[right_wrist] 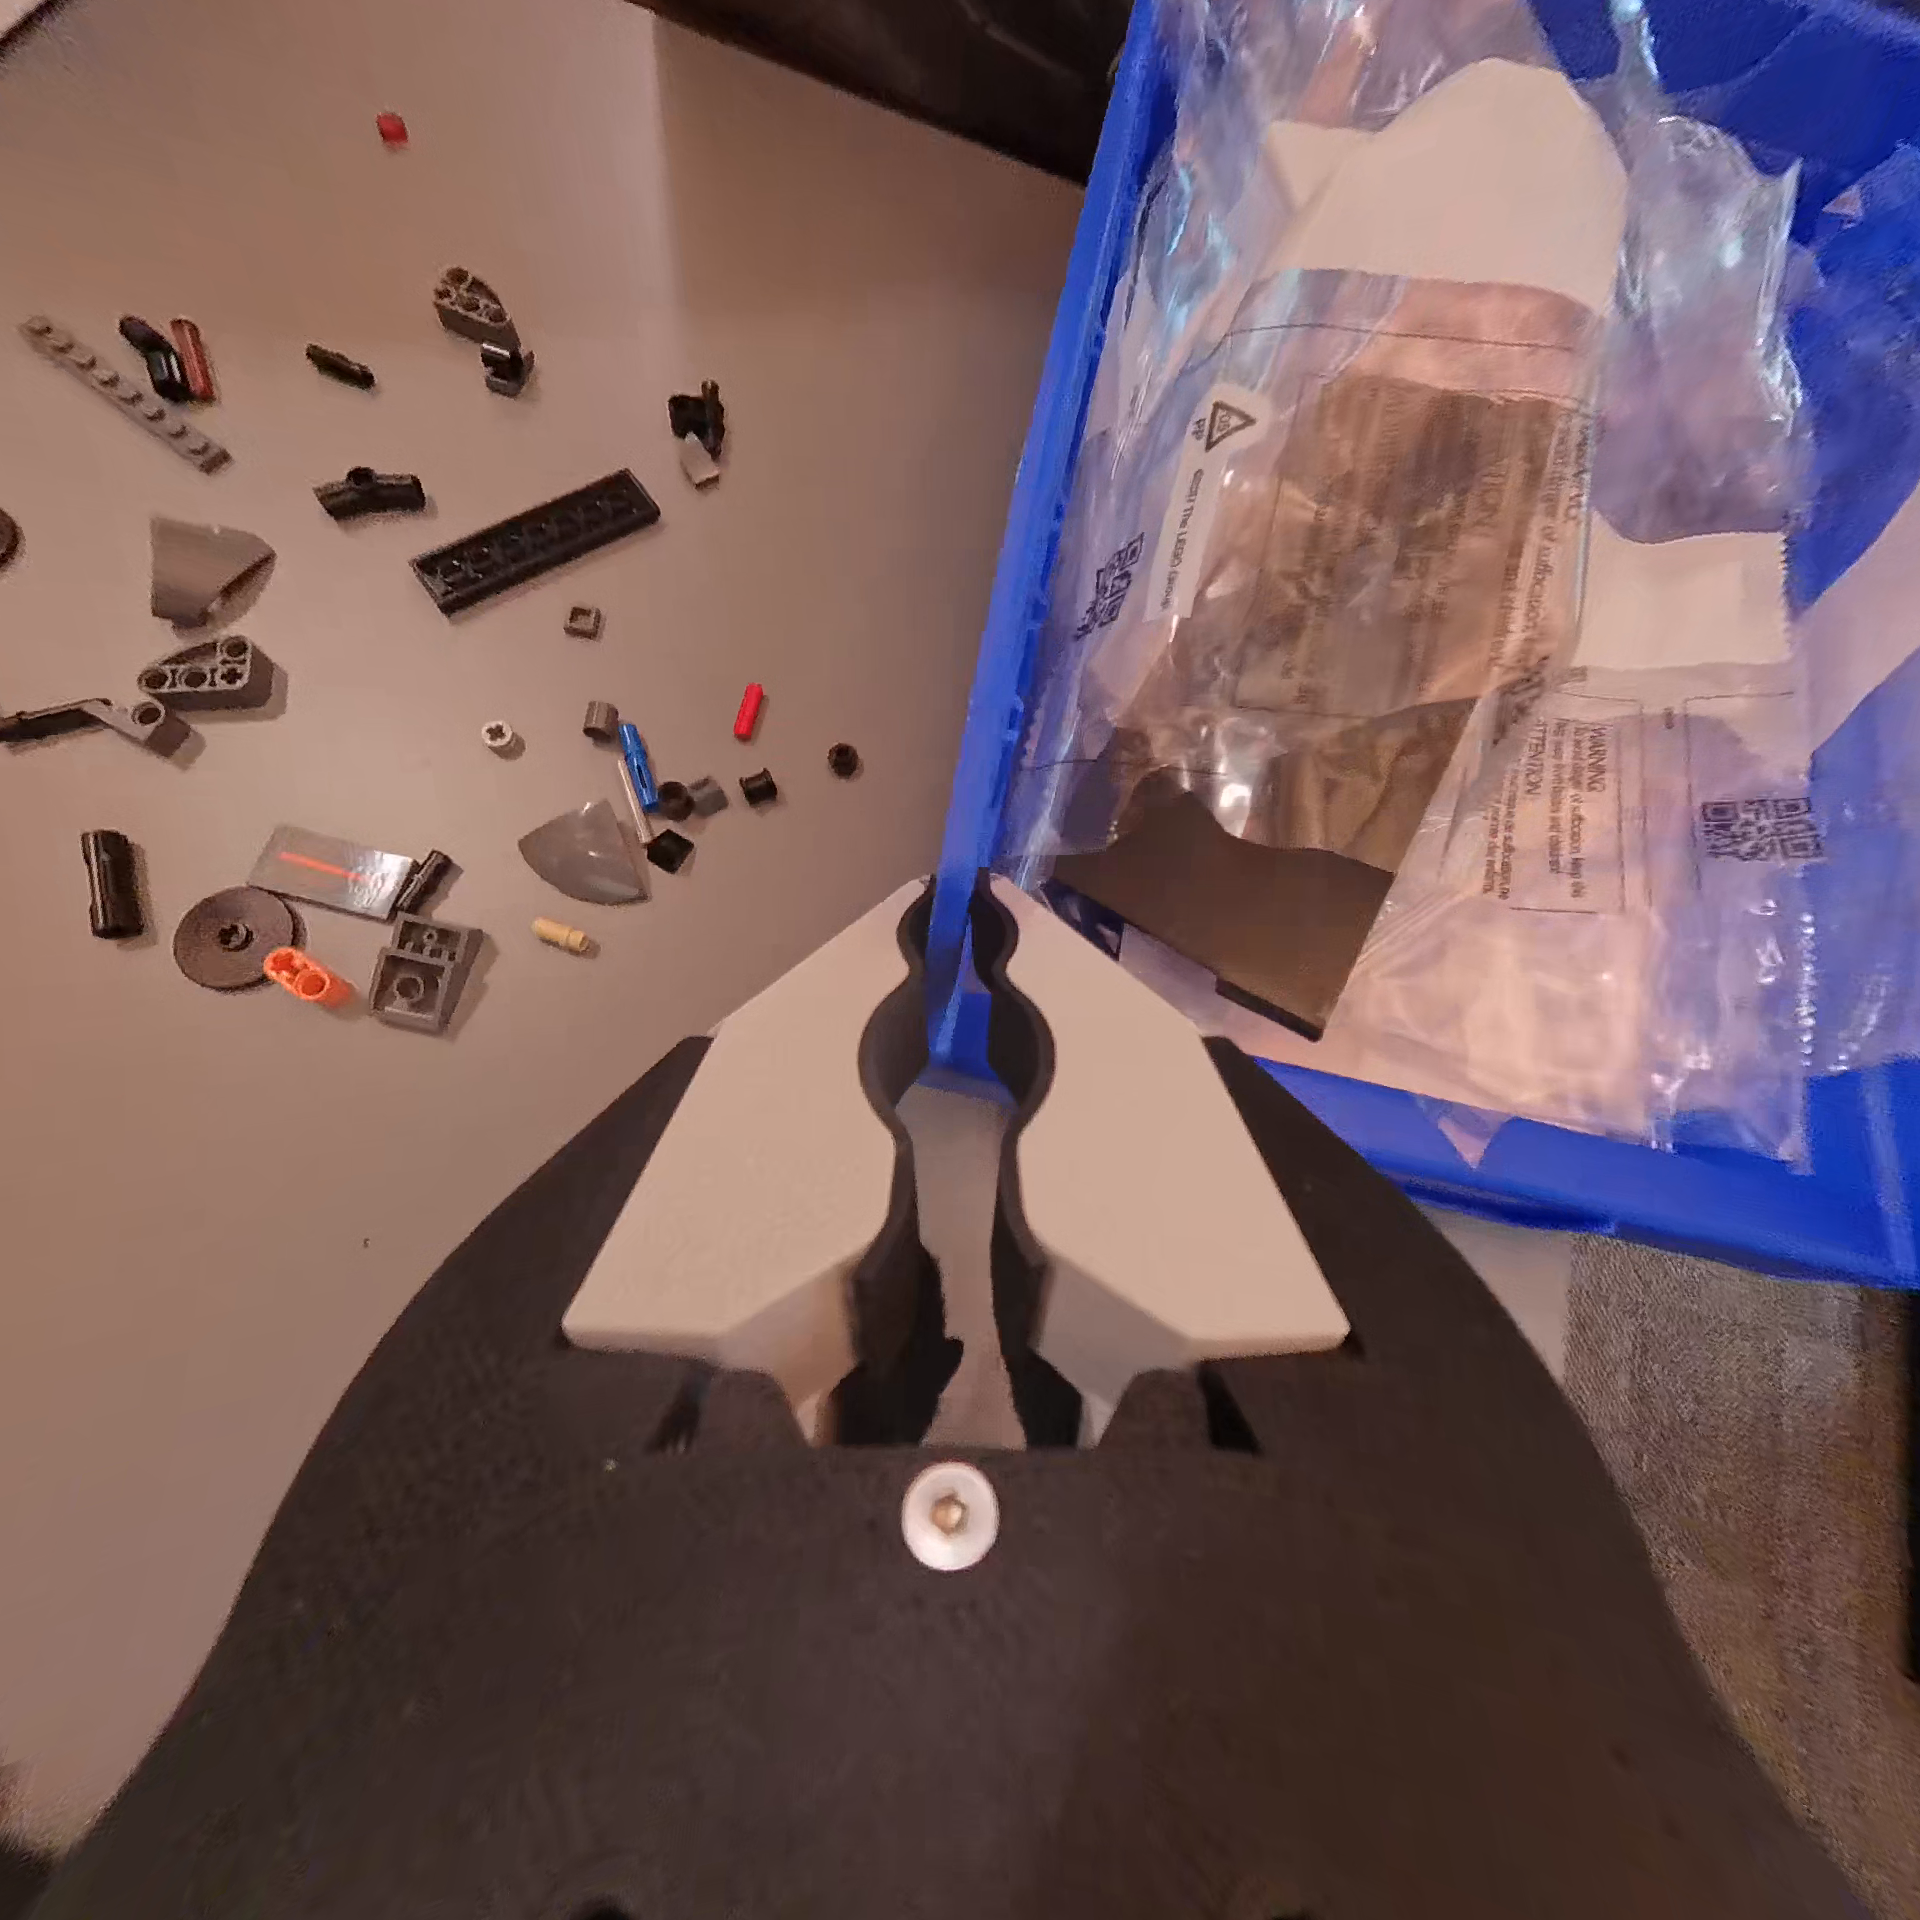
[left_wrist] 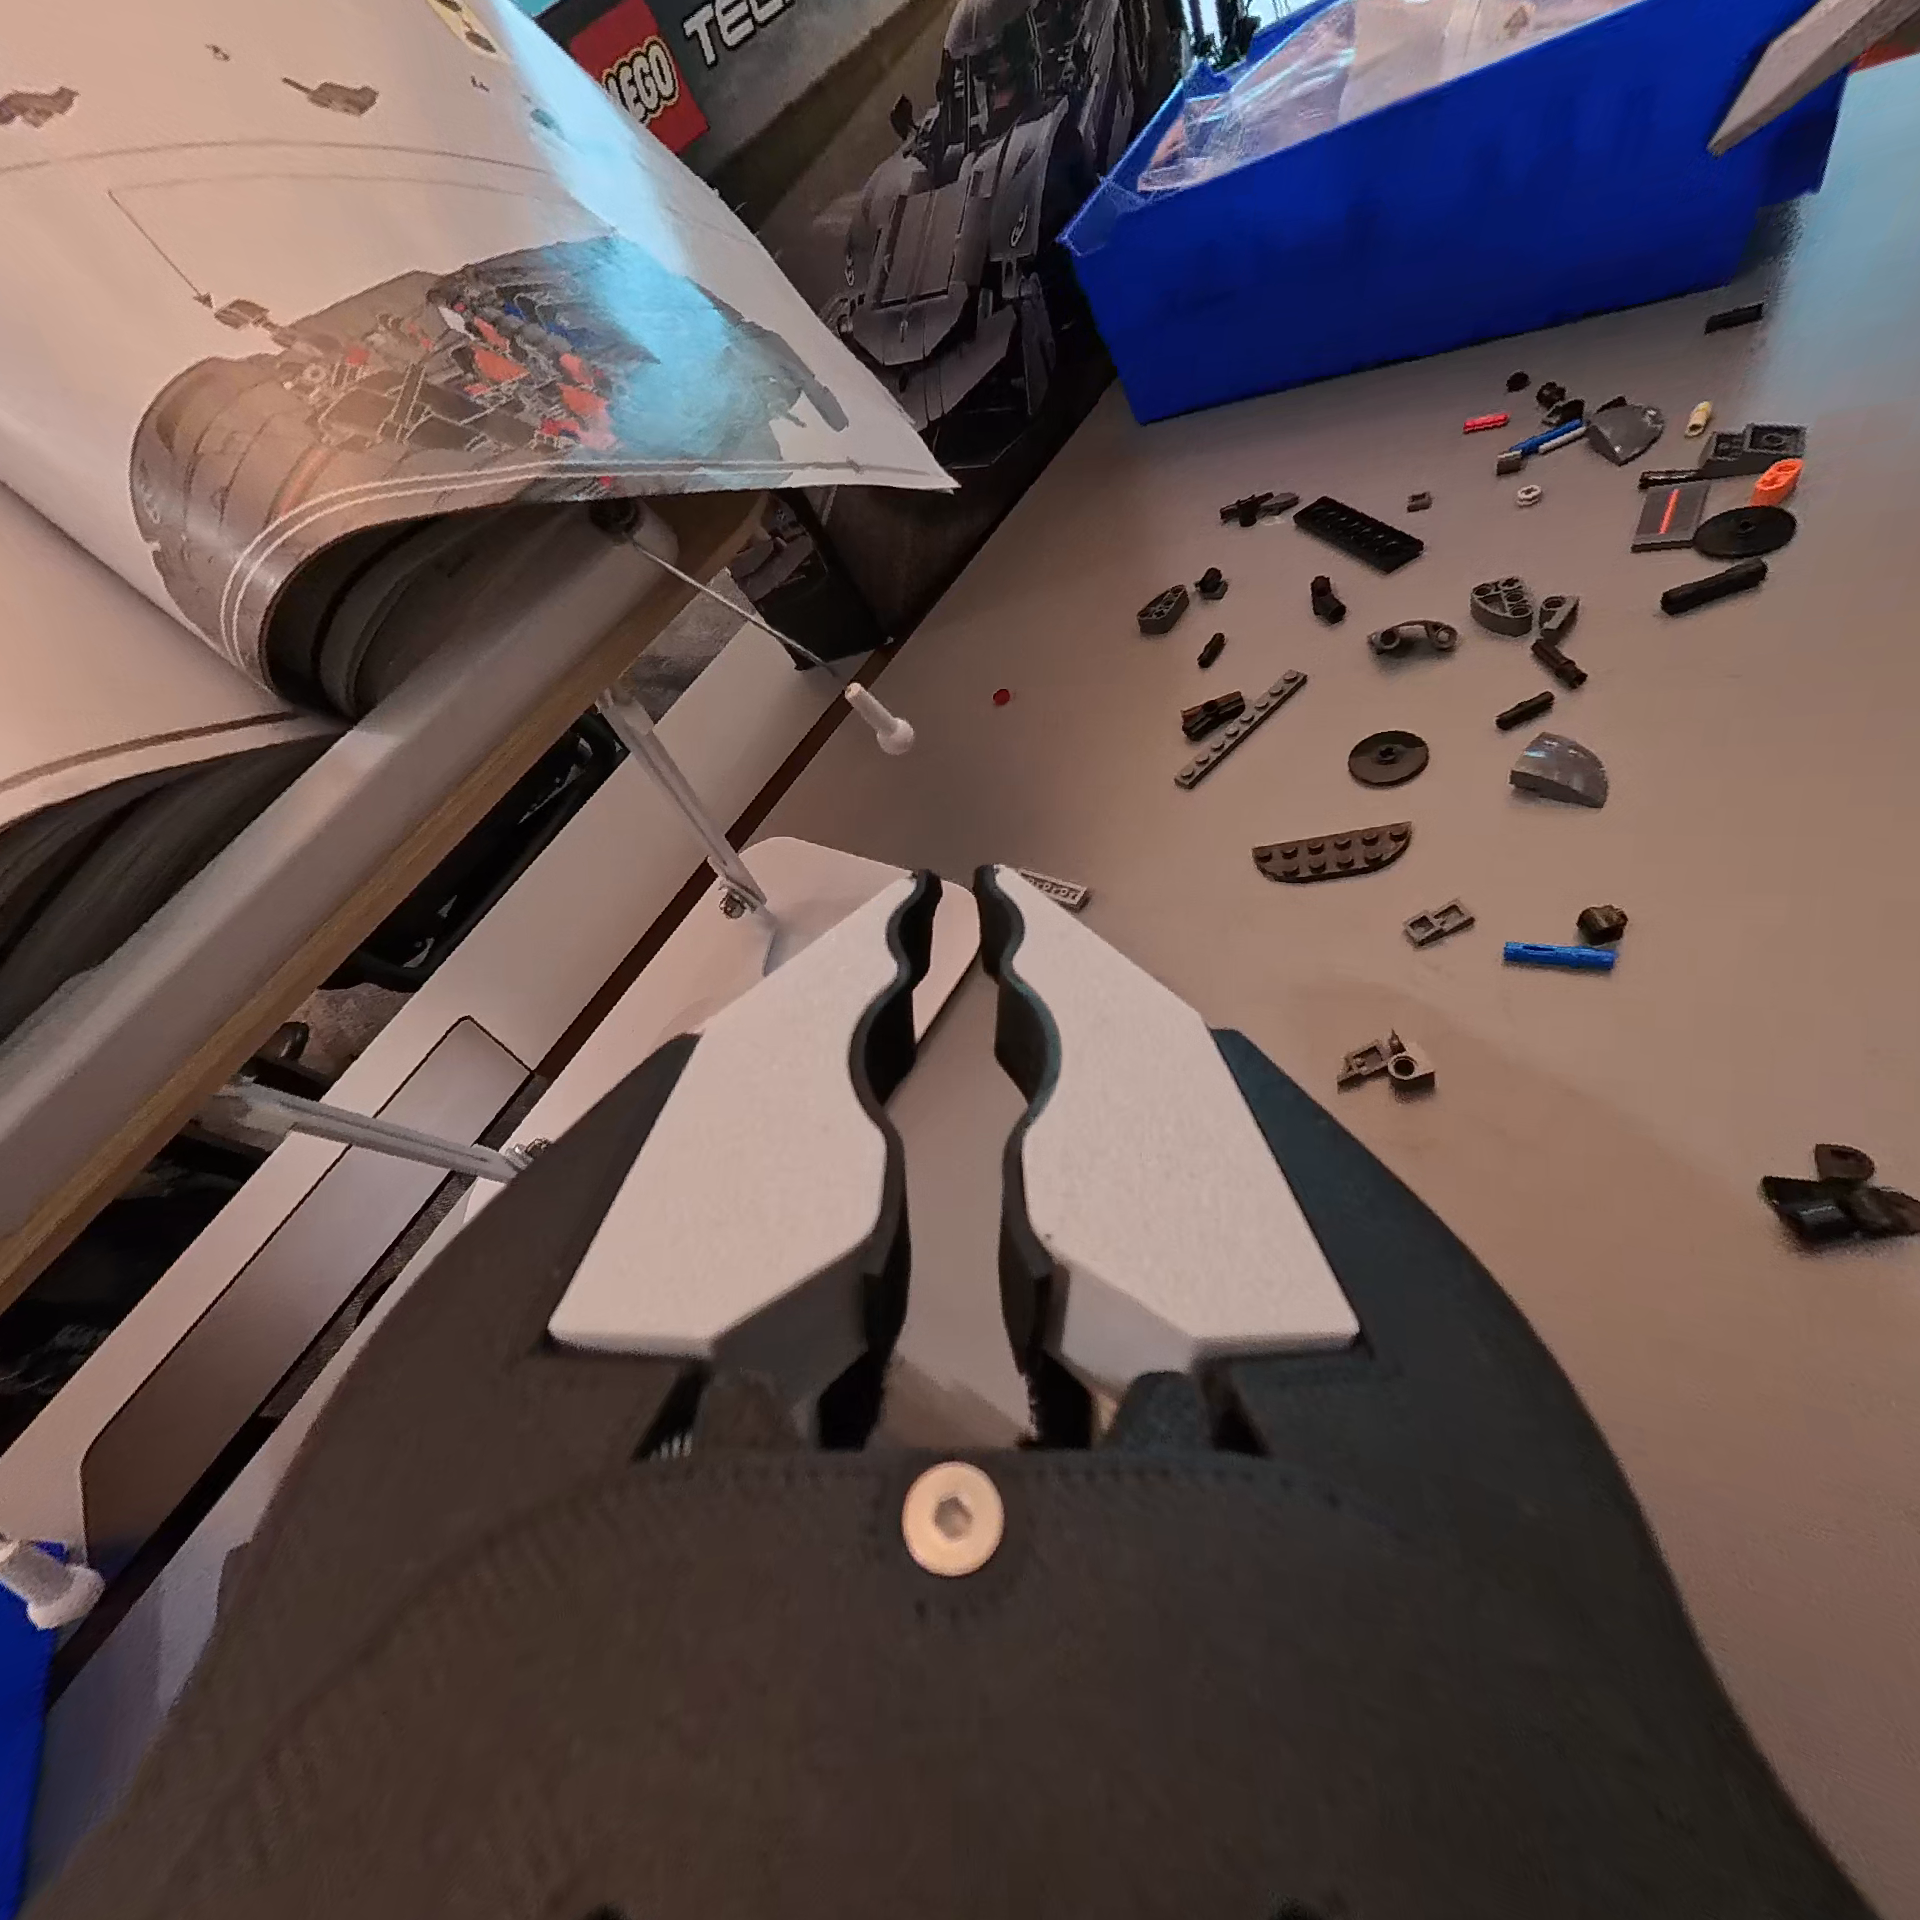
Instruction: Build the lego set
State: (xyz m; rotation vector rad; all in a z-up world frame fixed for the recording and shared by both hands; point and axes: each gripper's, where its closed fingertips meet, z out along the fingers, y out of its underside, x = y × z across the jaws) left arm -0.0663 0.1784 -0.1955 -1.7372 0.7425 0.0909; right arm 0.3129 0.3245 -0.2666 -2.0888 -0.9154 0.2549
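Plainly, your biggest item is the blue bin (right_wrist: 1049, 582), a stiff plastic tub on the desk (right_wrist: 790, 249) holding slippery, crinkly plastic bags (right_wrist: 1382, 644) that would slide if pinched loosely; take the bin by its wall. Your right tongs (right_wrist: 954, 883) look nearly closed around that wall's rim, though whether the pads truly press it I cannot tell. The instruction booklet (left_wrist: 395, 343) on its stand is light and floppy. Loose lego pieces lie scattered on the desk beside the bin: the long black plate (right_wrist: 535, 538) is rigid and light, best gripped across its narrow width. The blue pin (left_wrist: 1558, 956) is tiny and will roll. Your left tongs (left_wrist: 958, 883) are almost shut, holding nothing.
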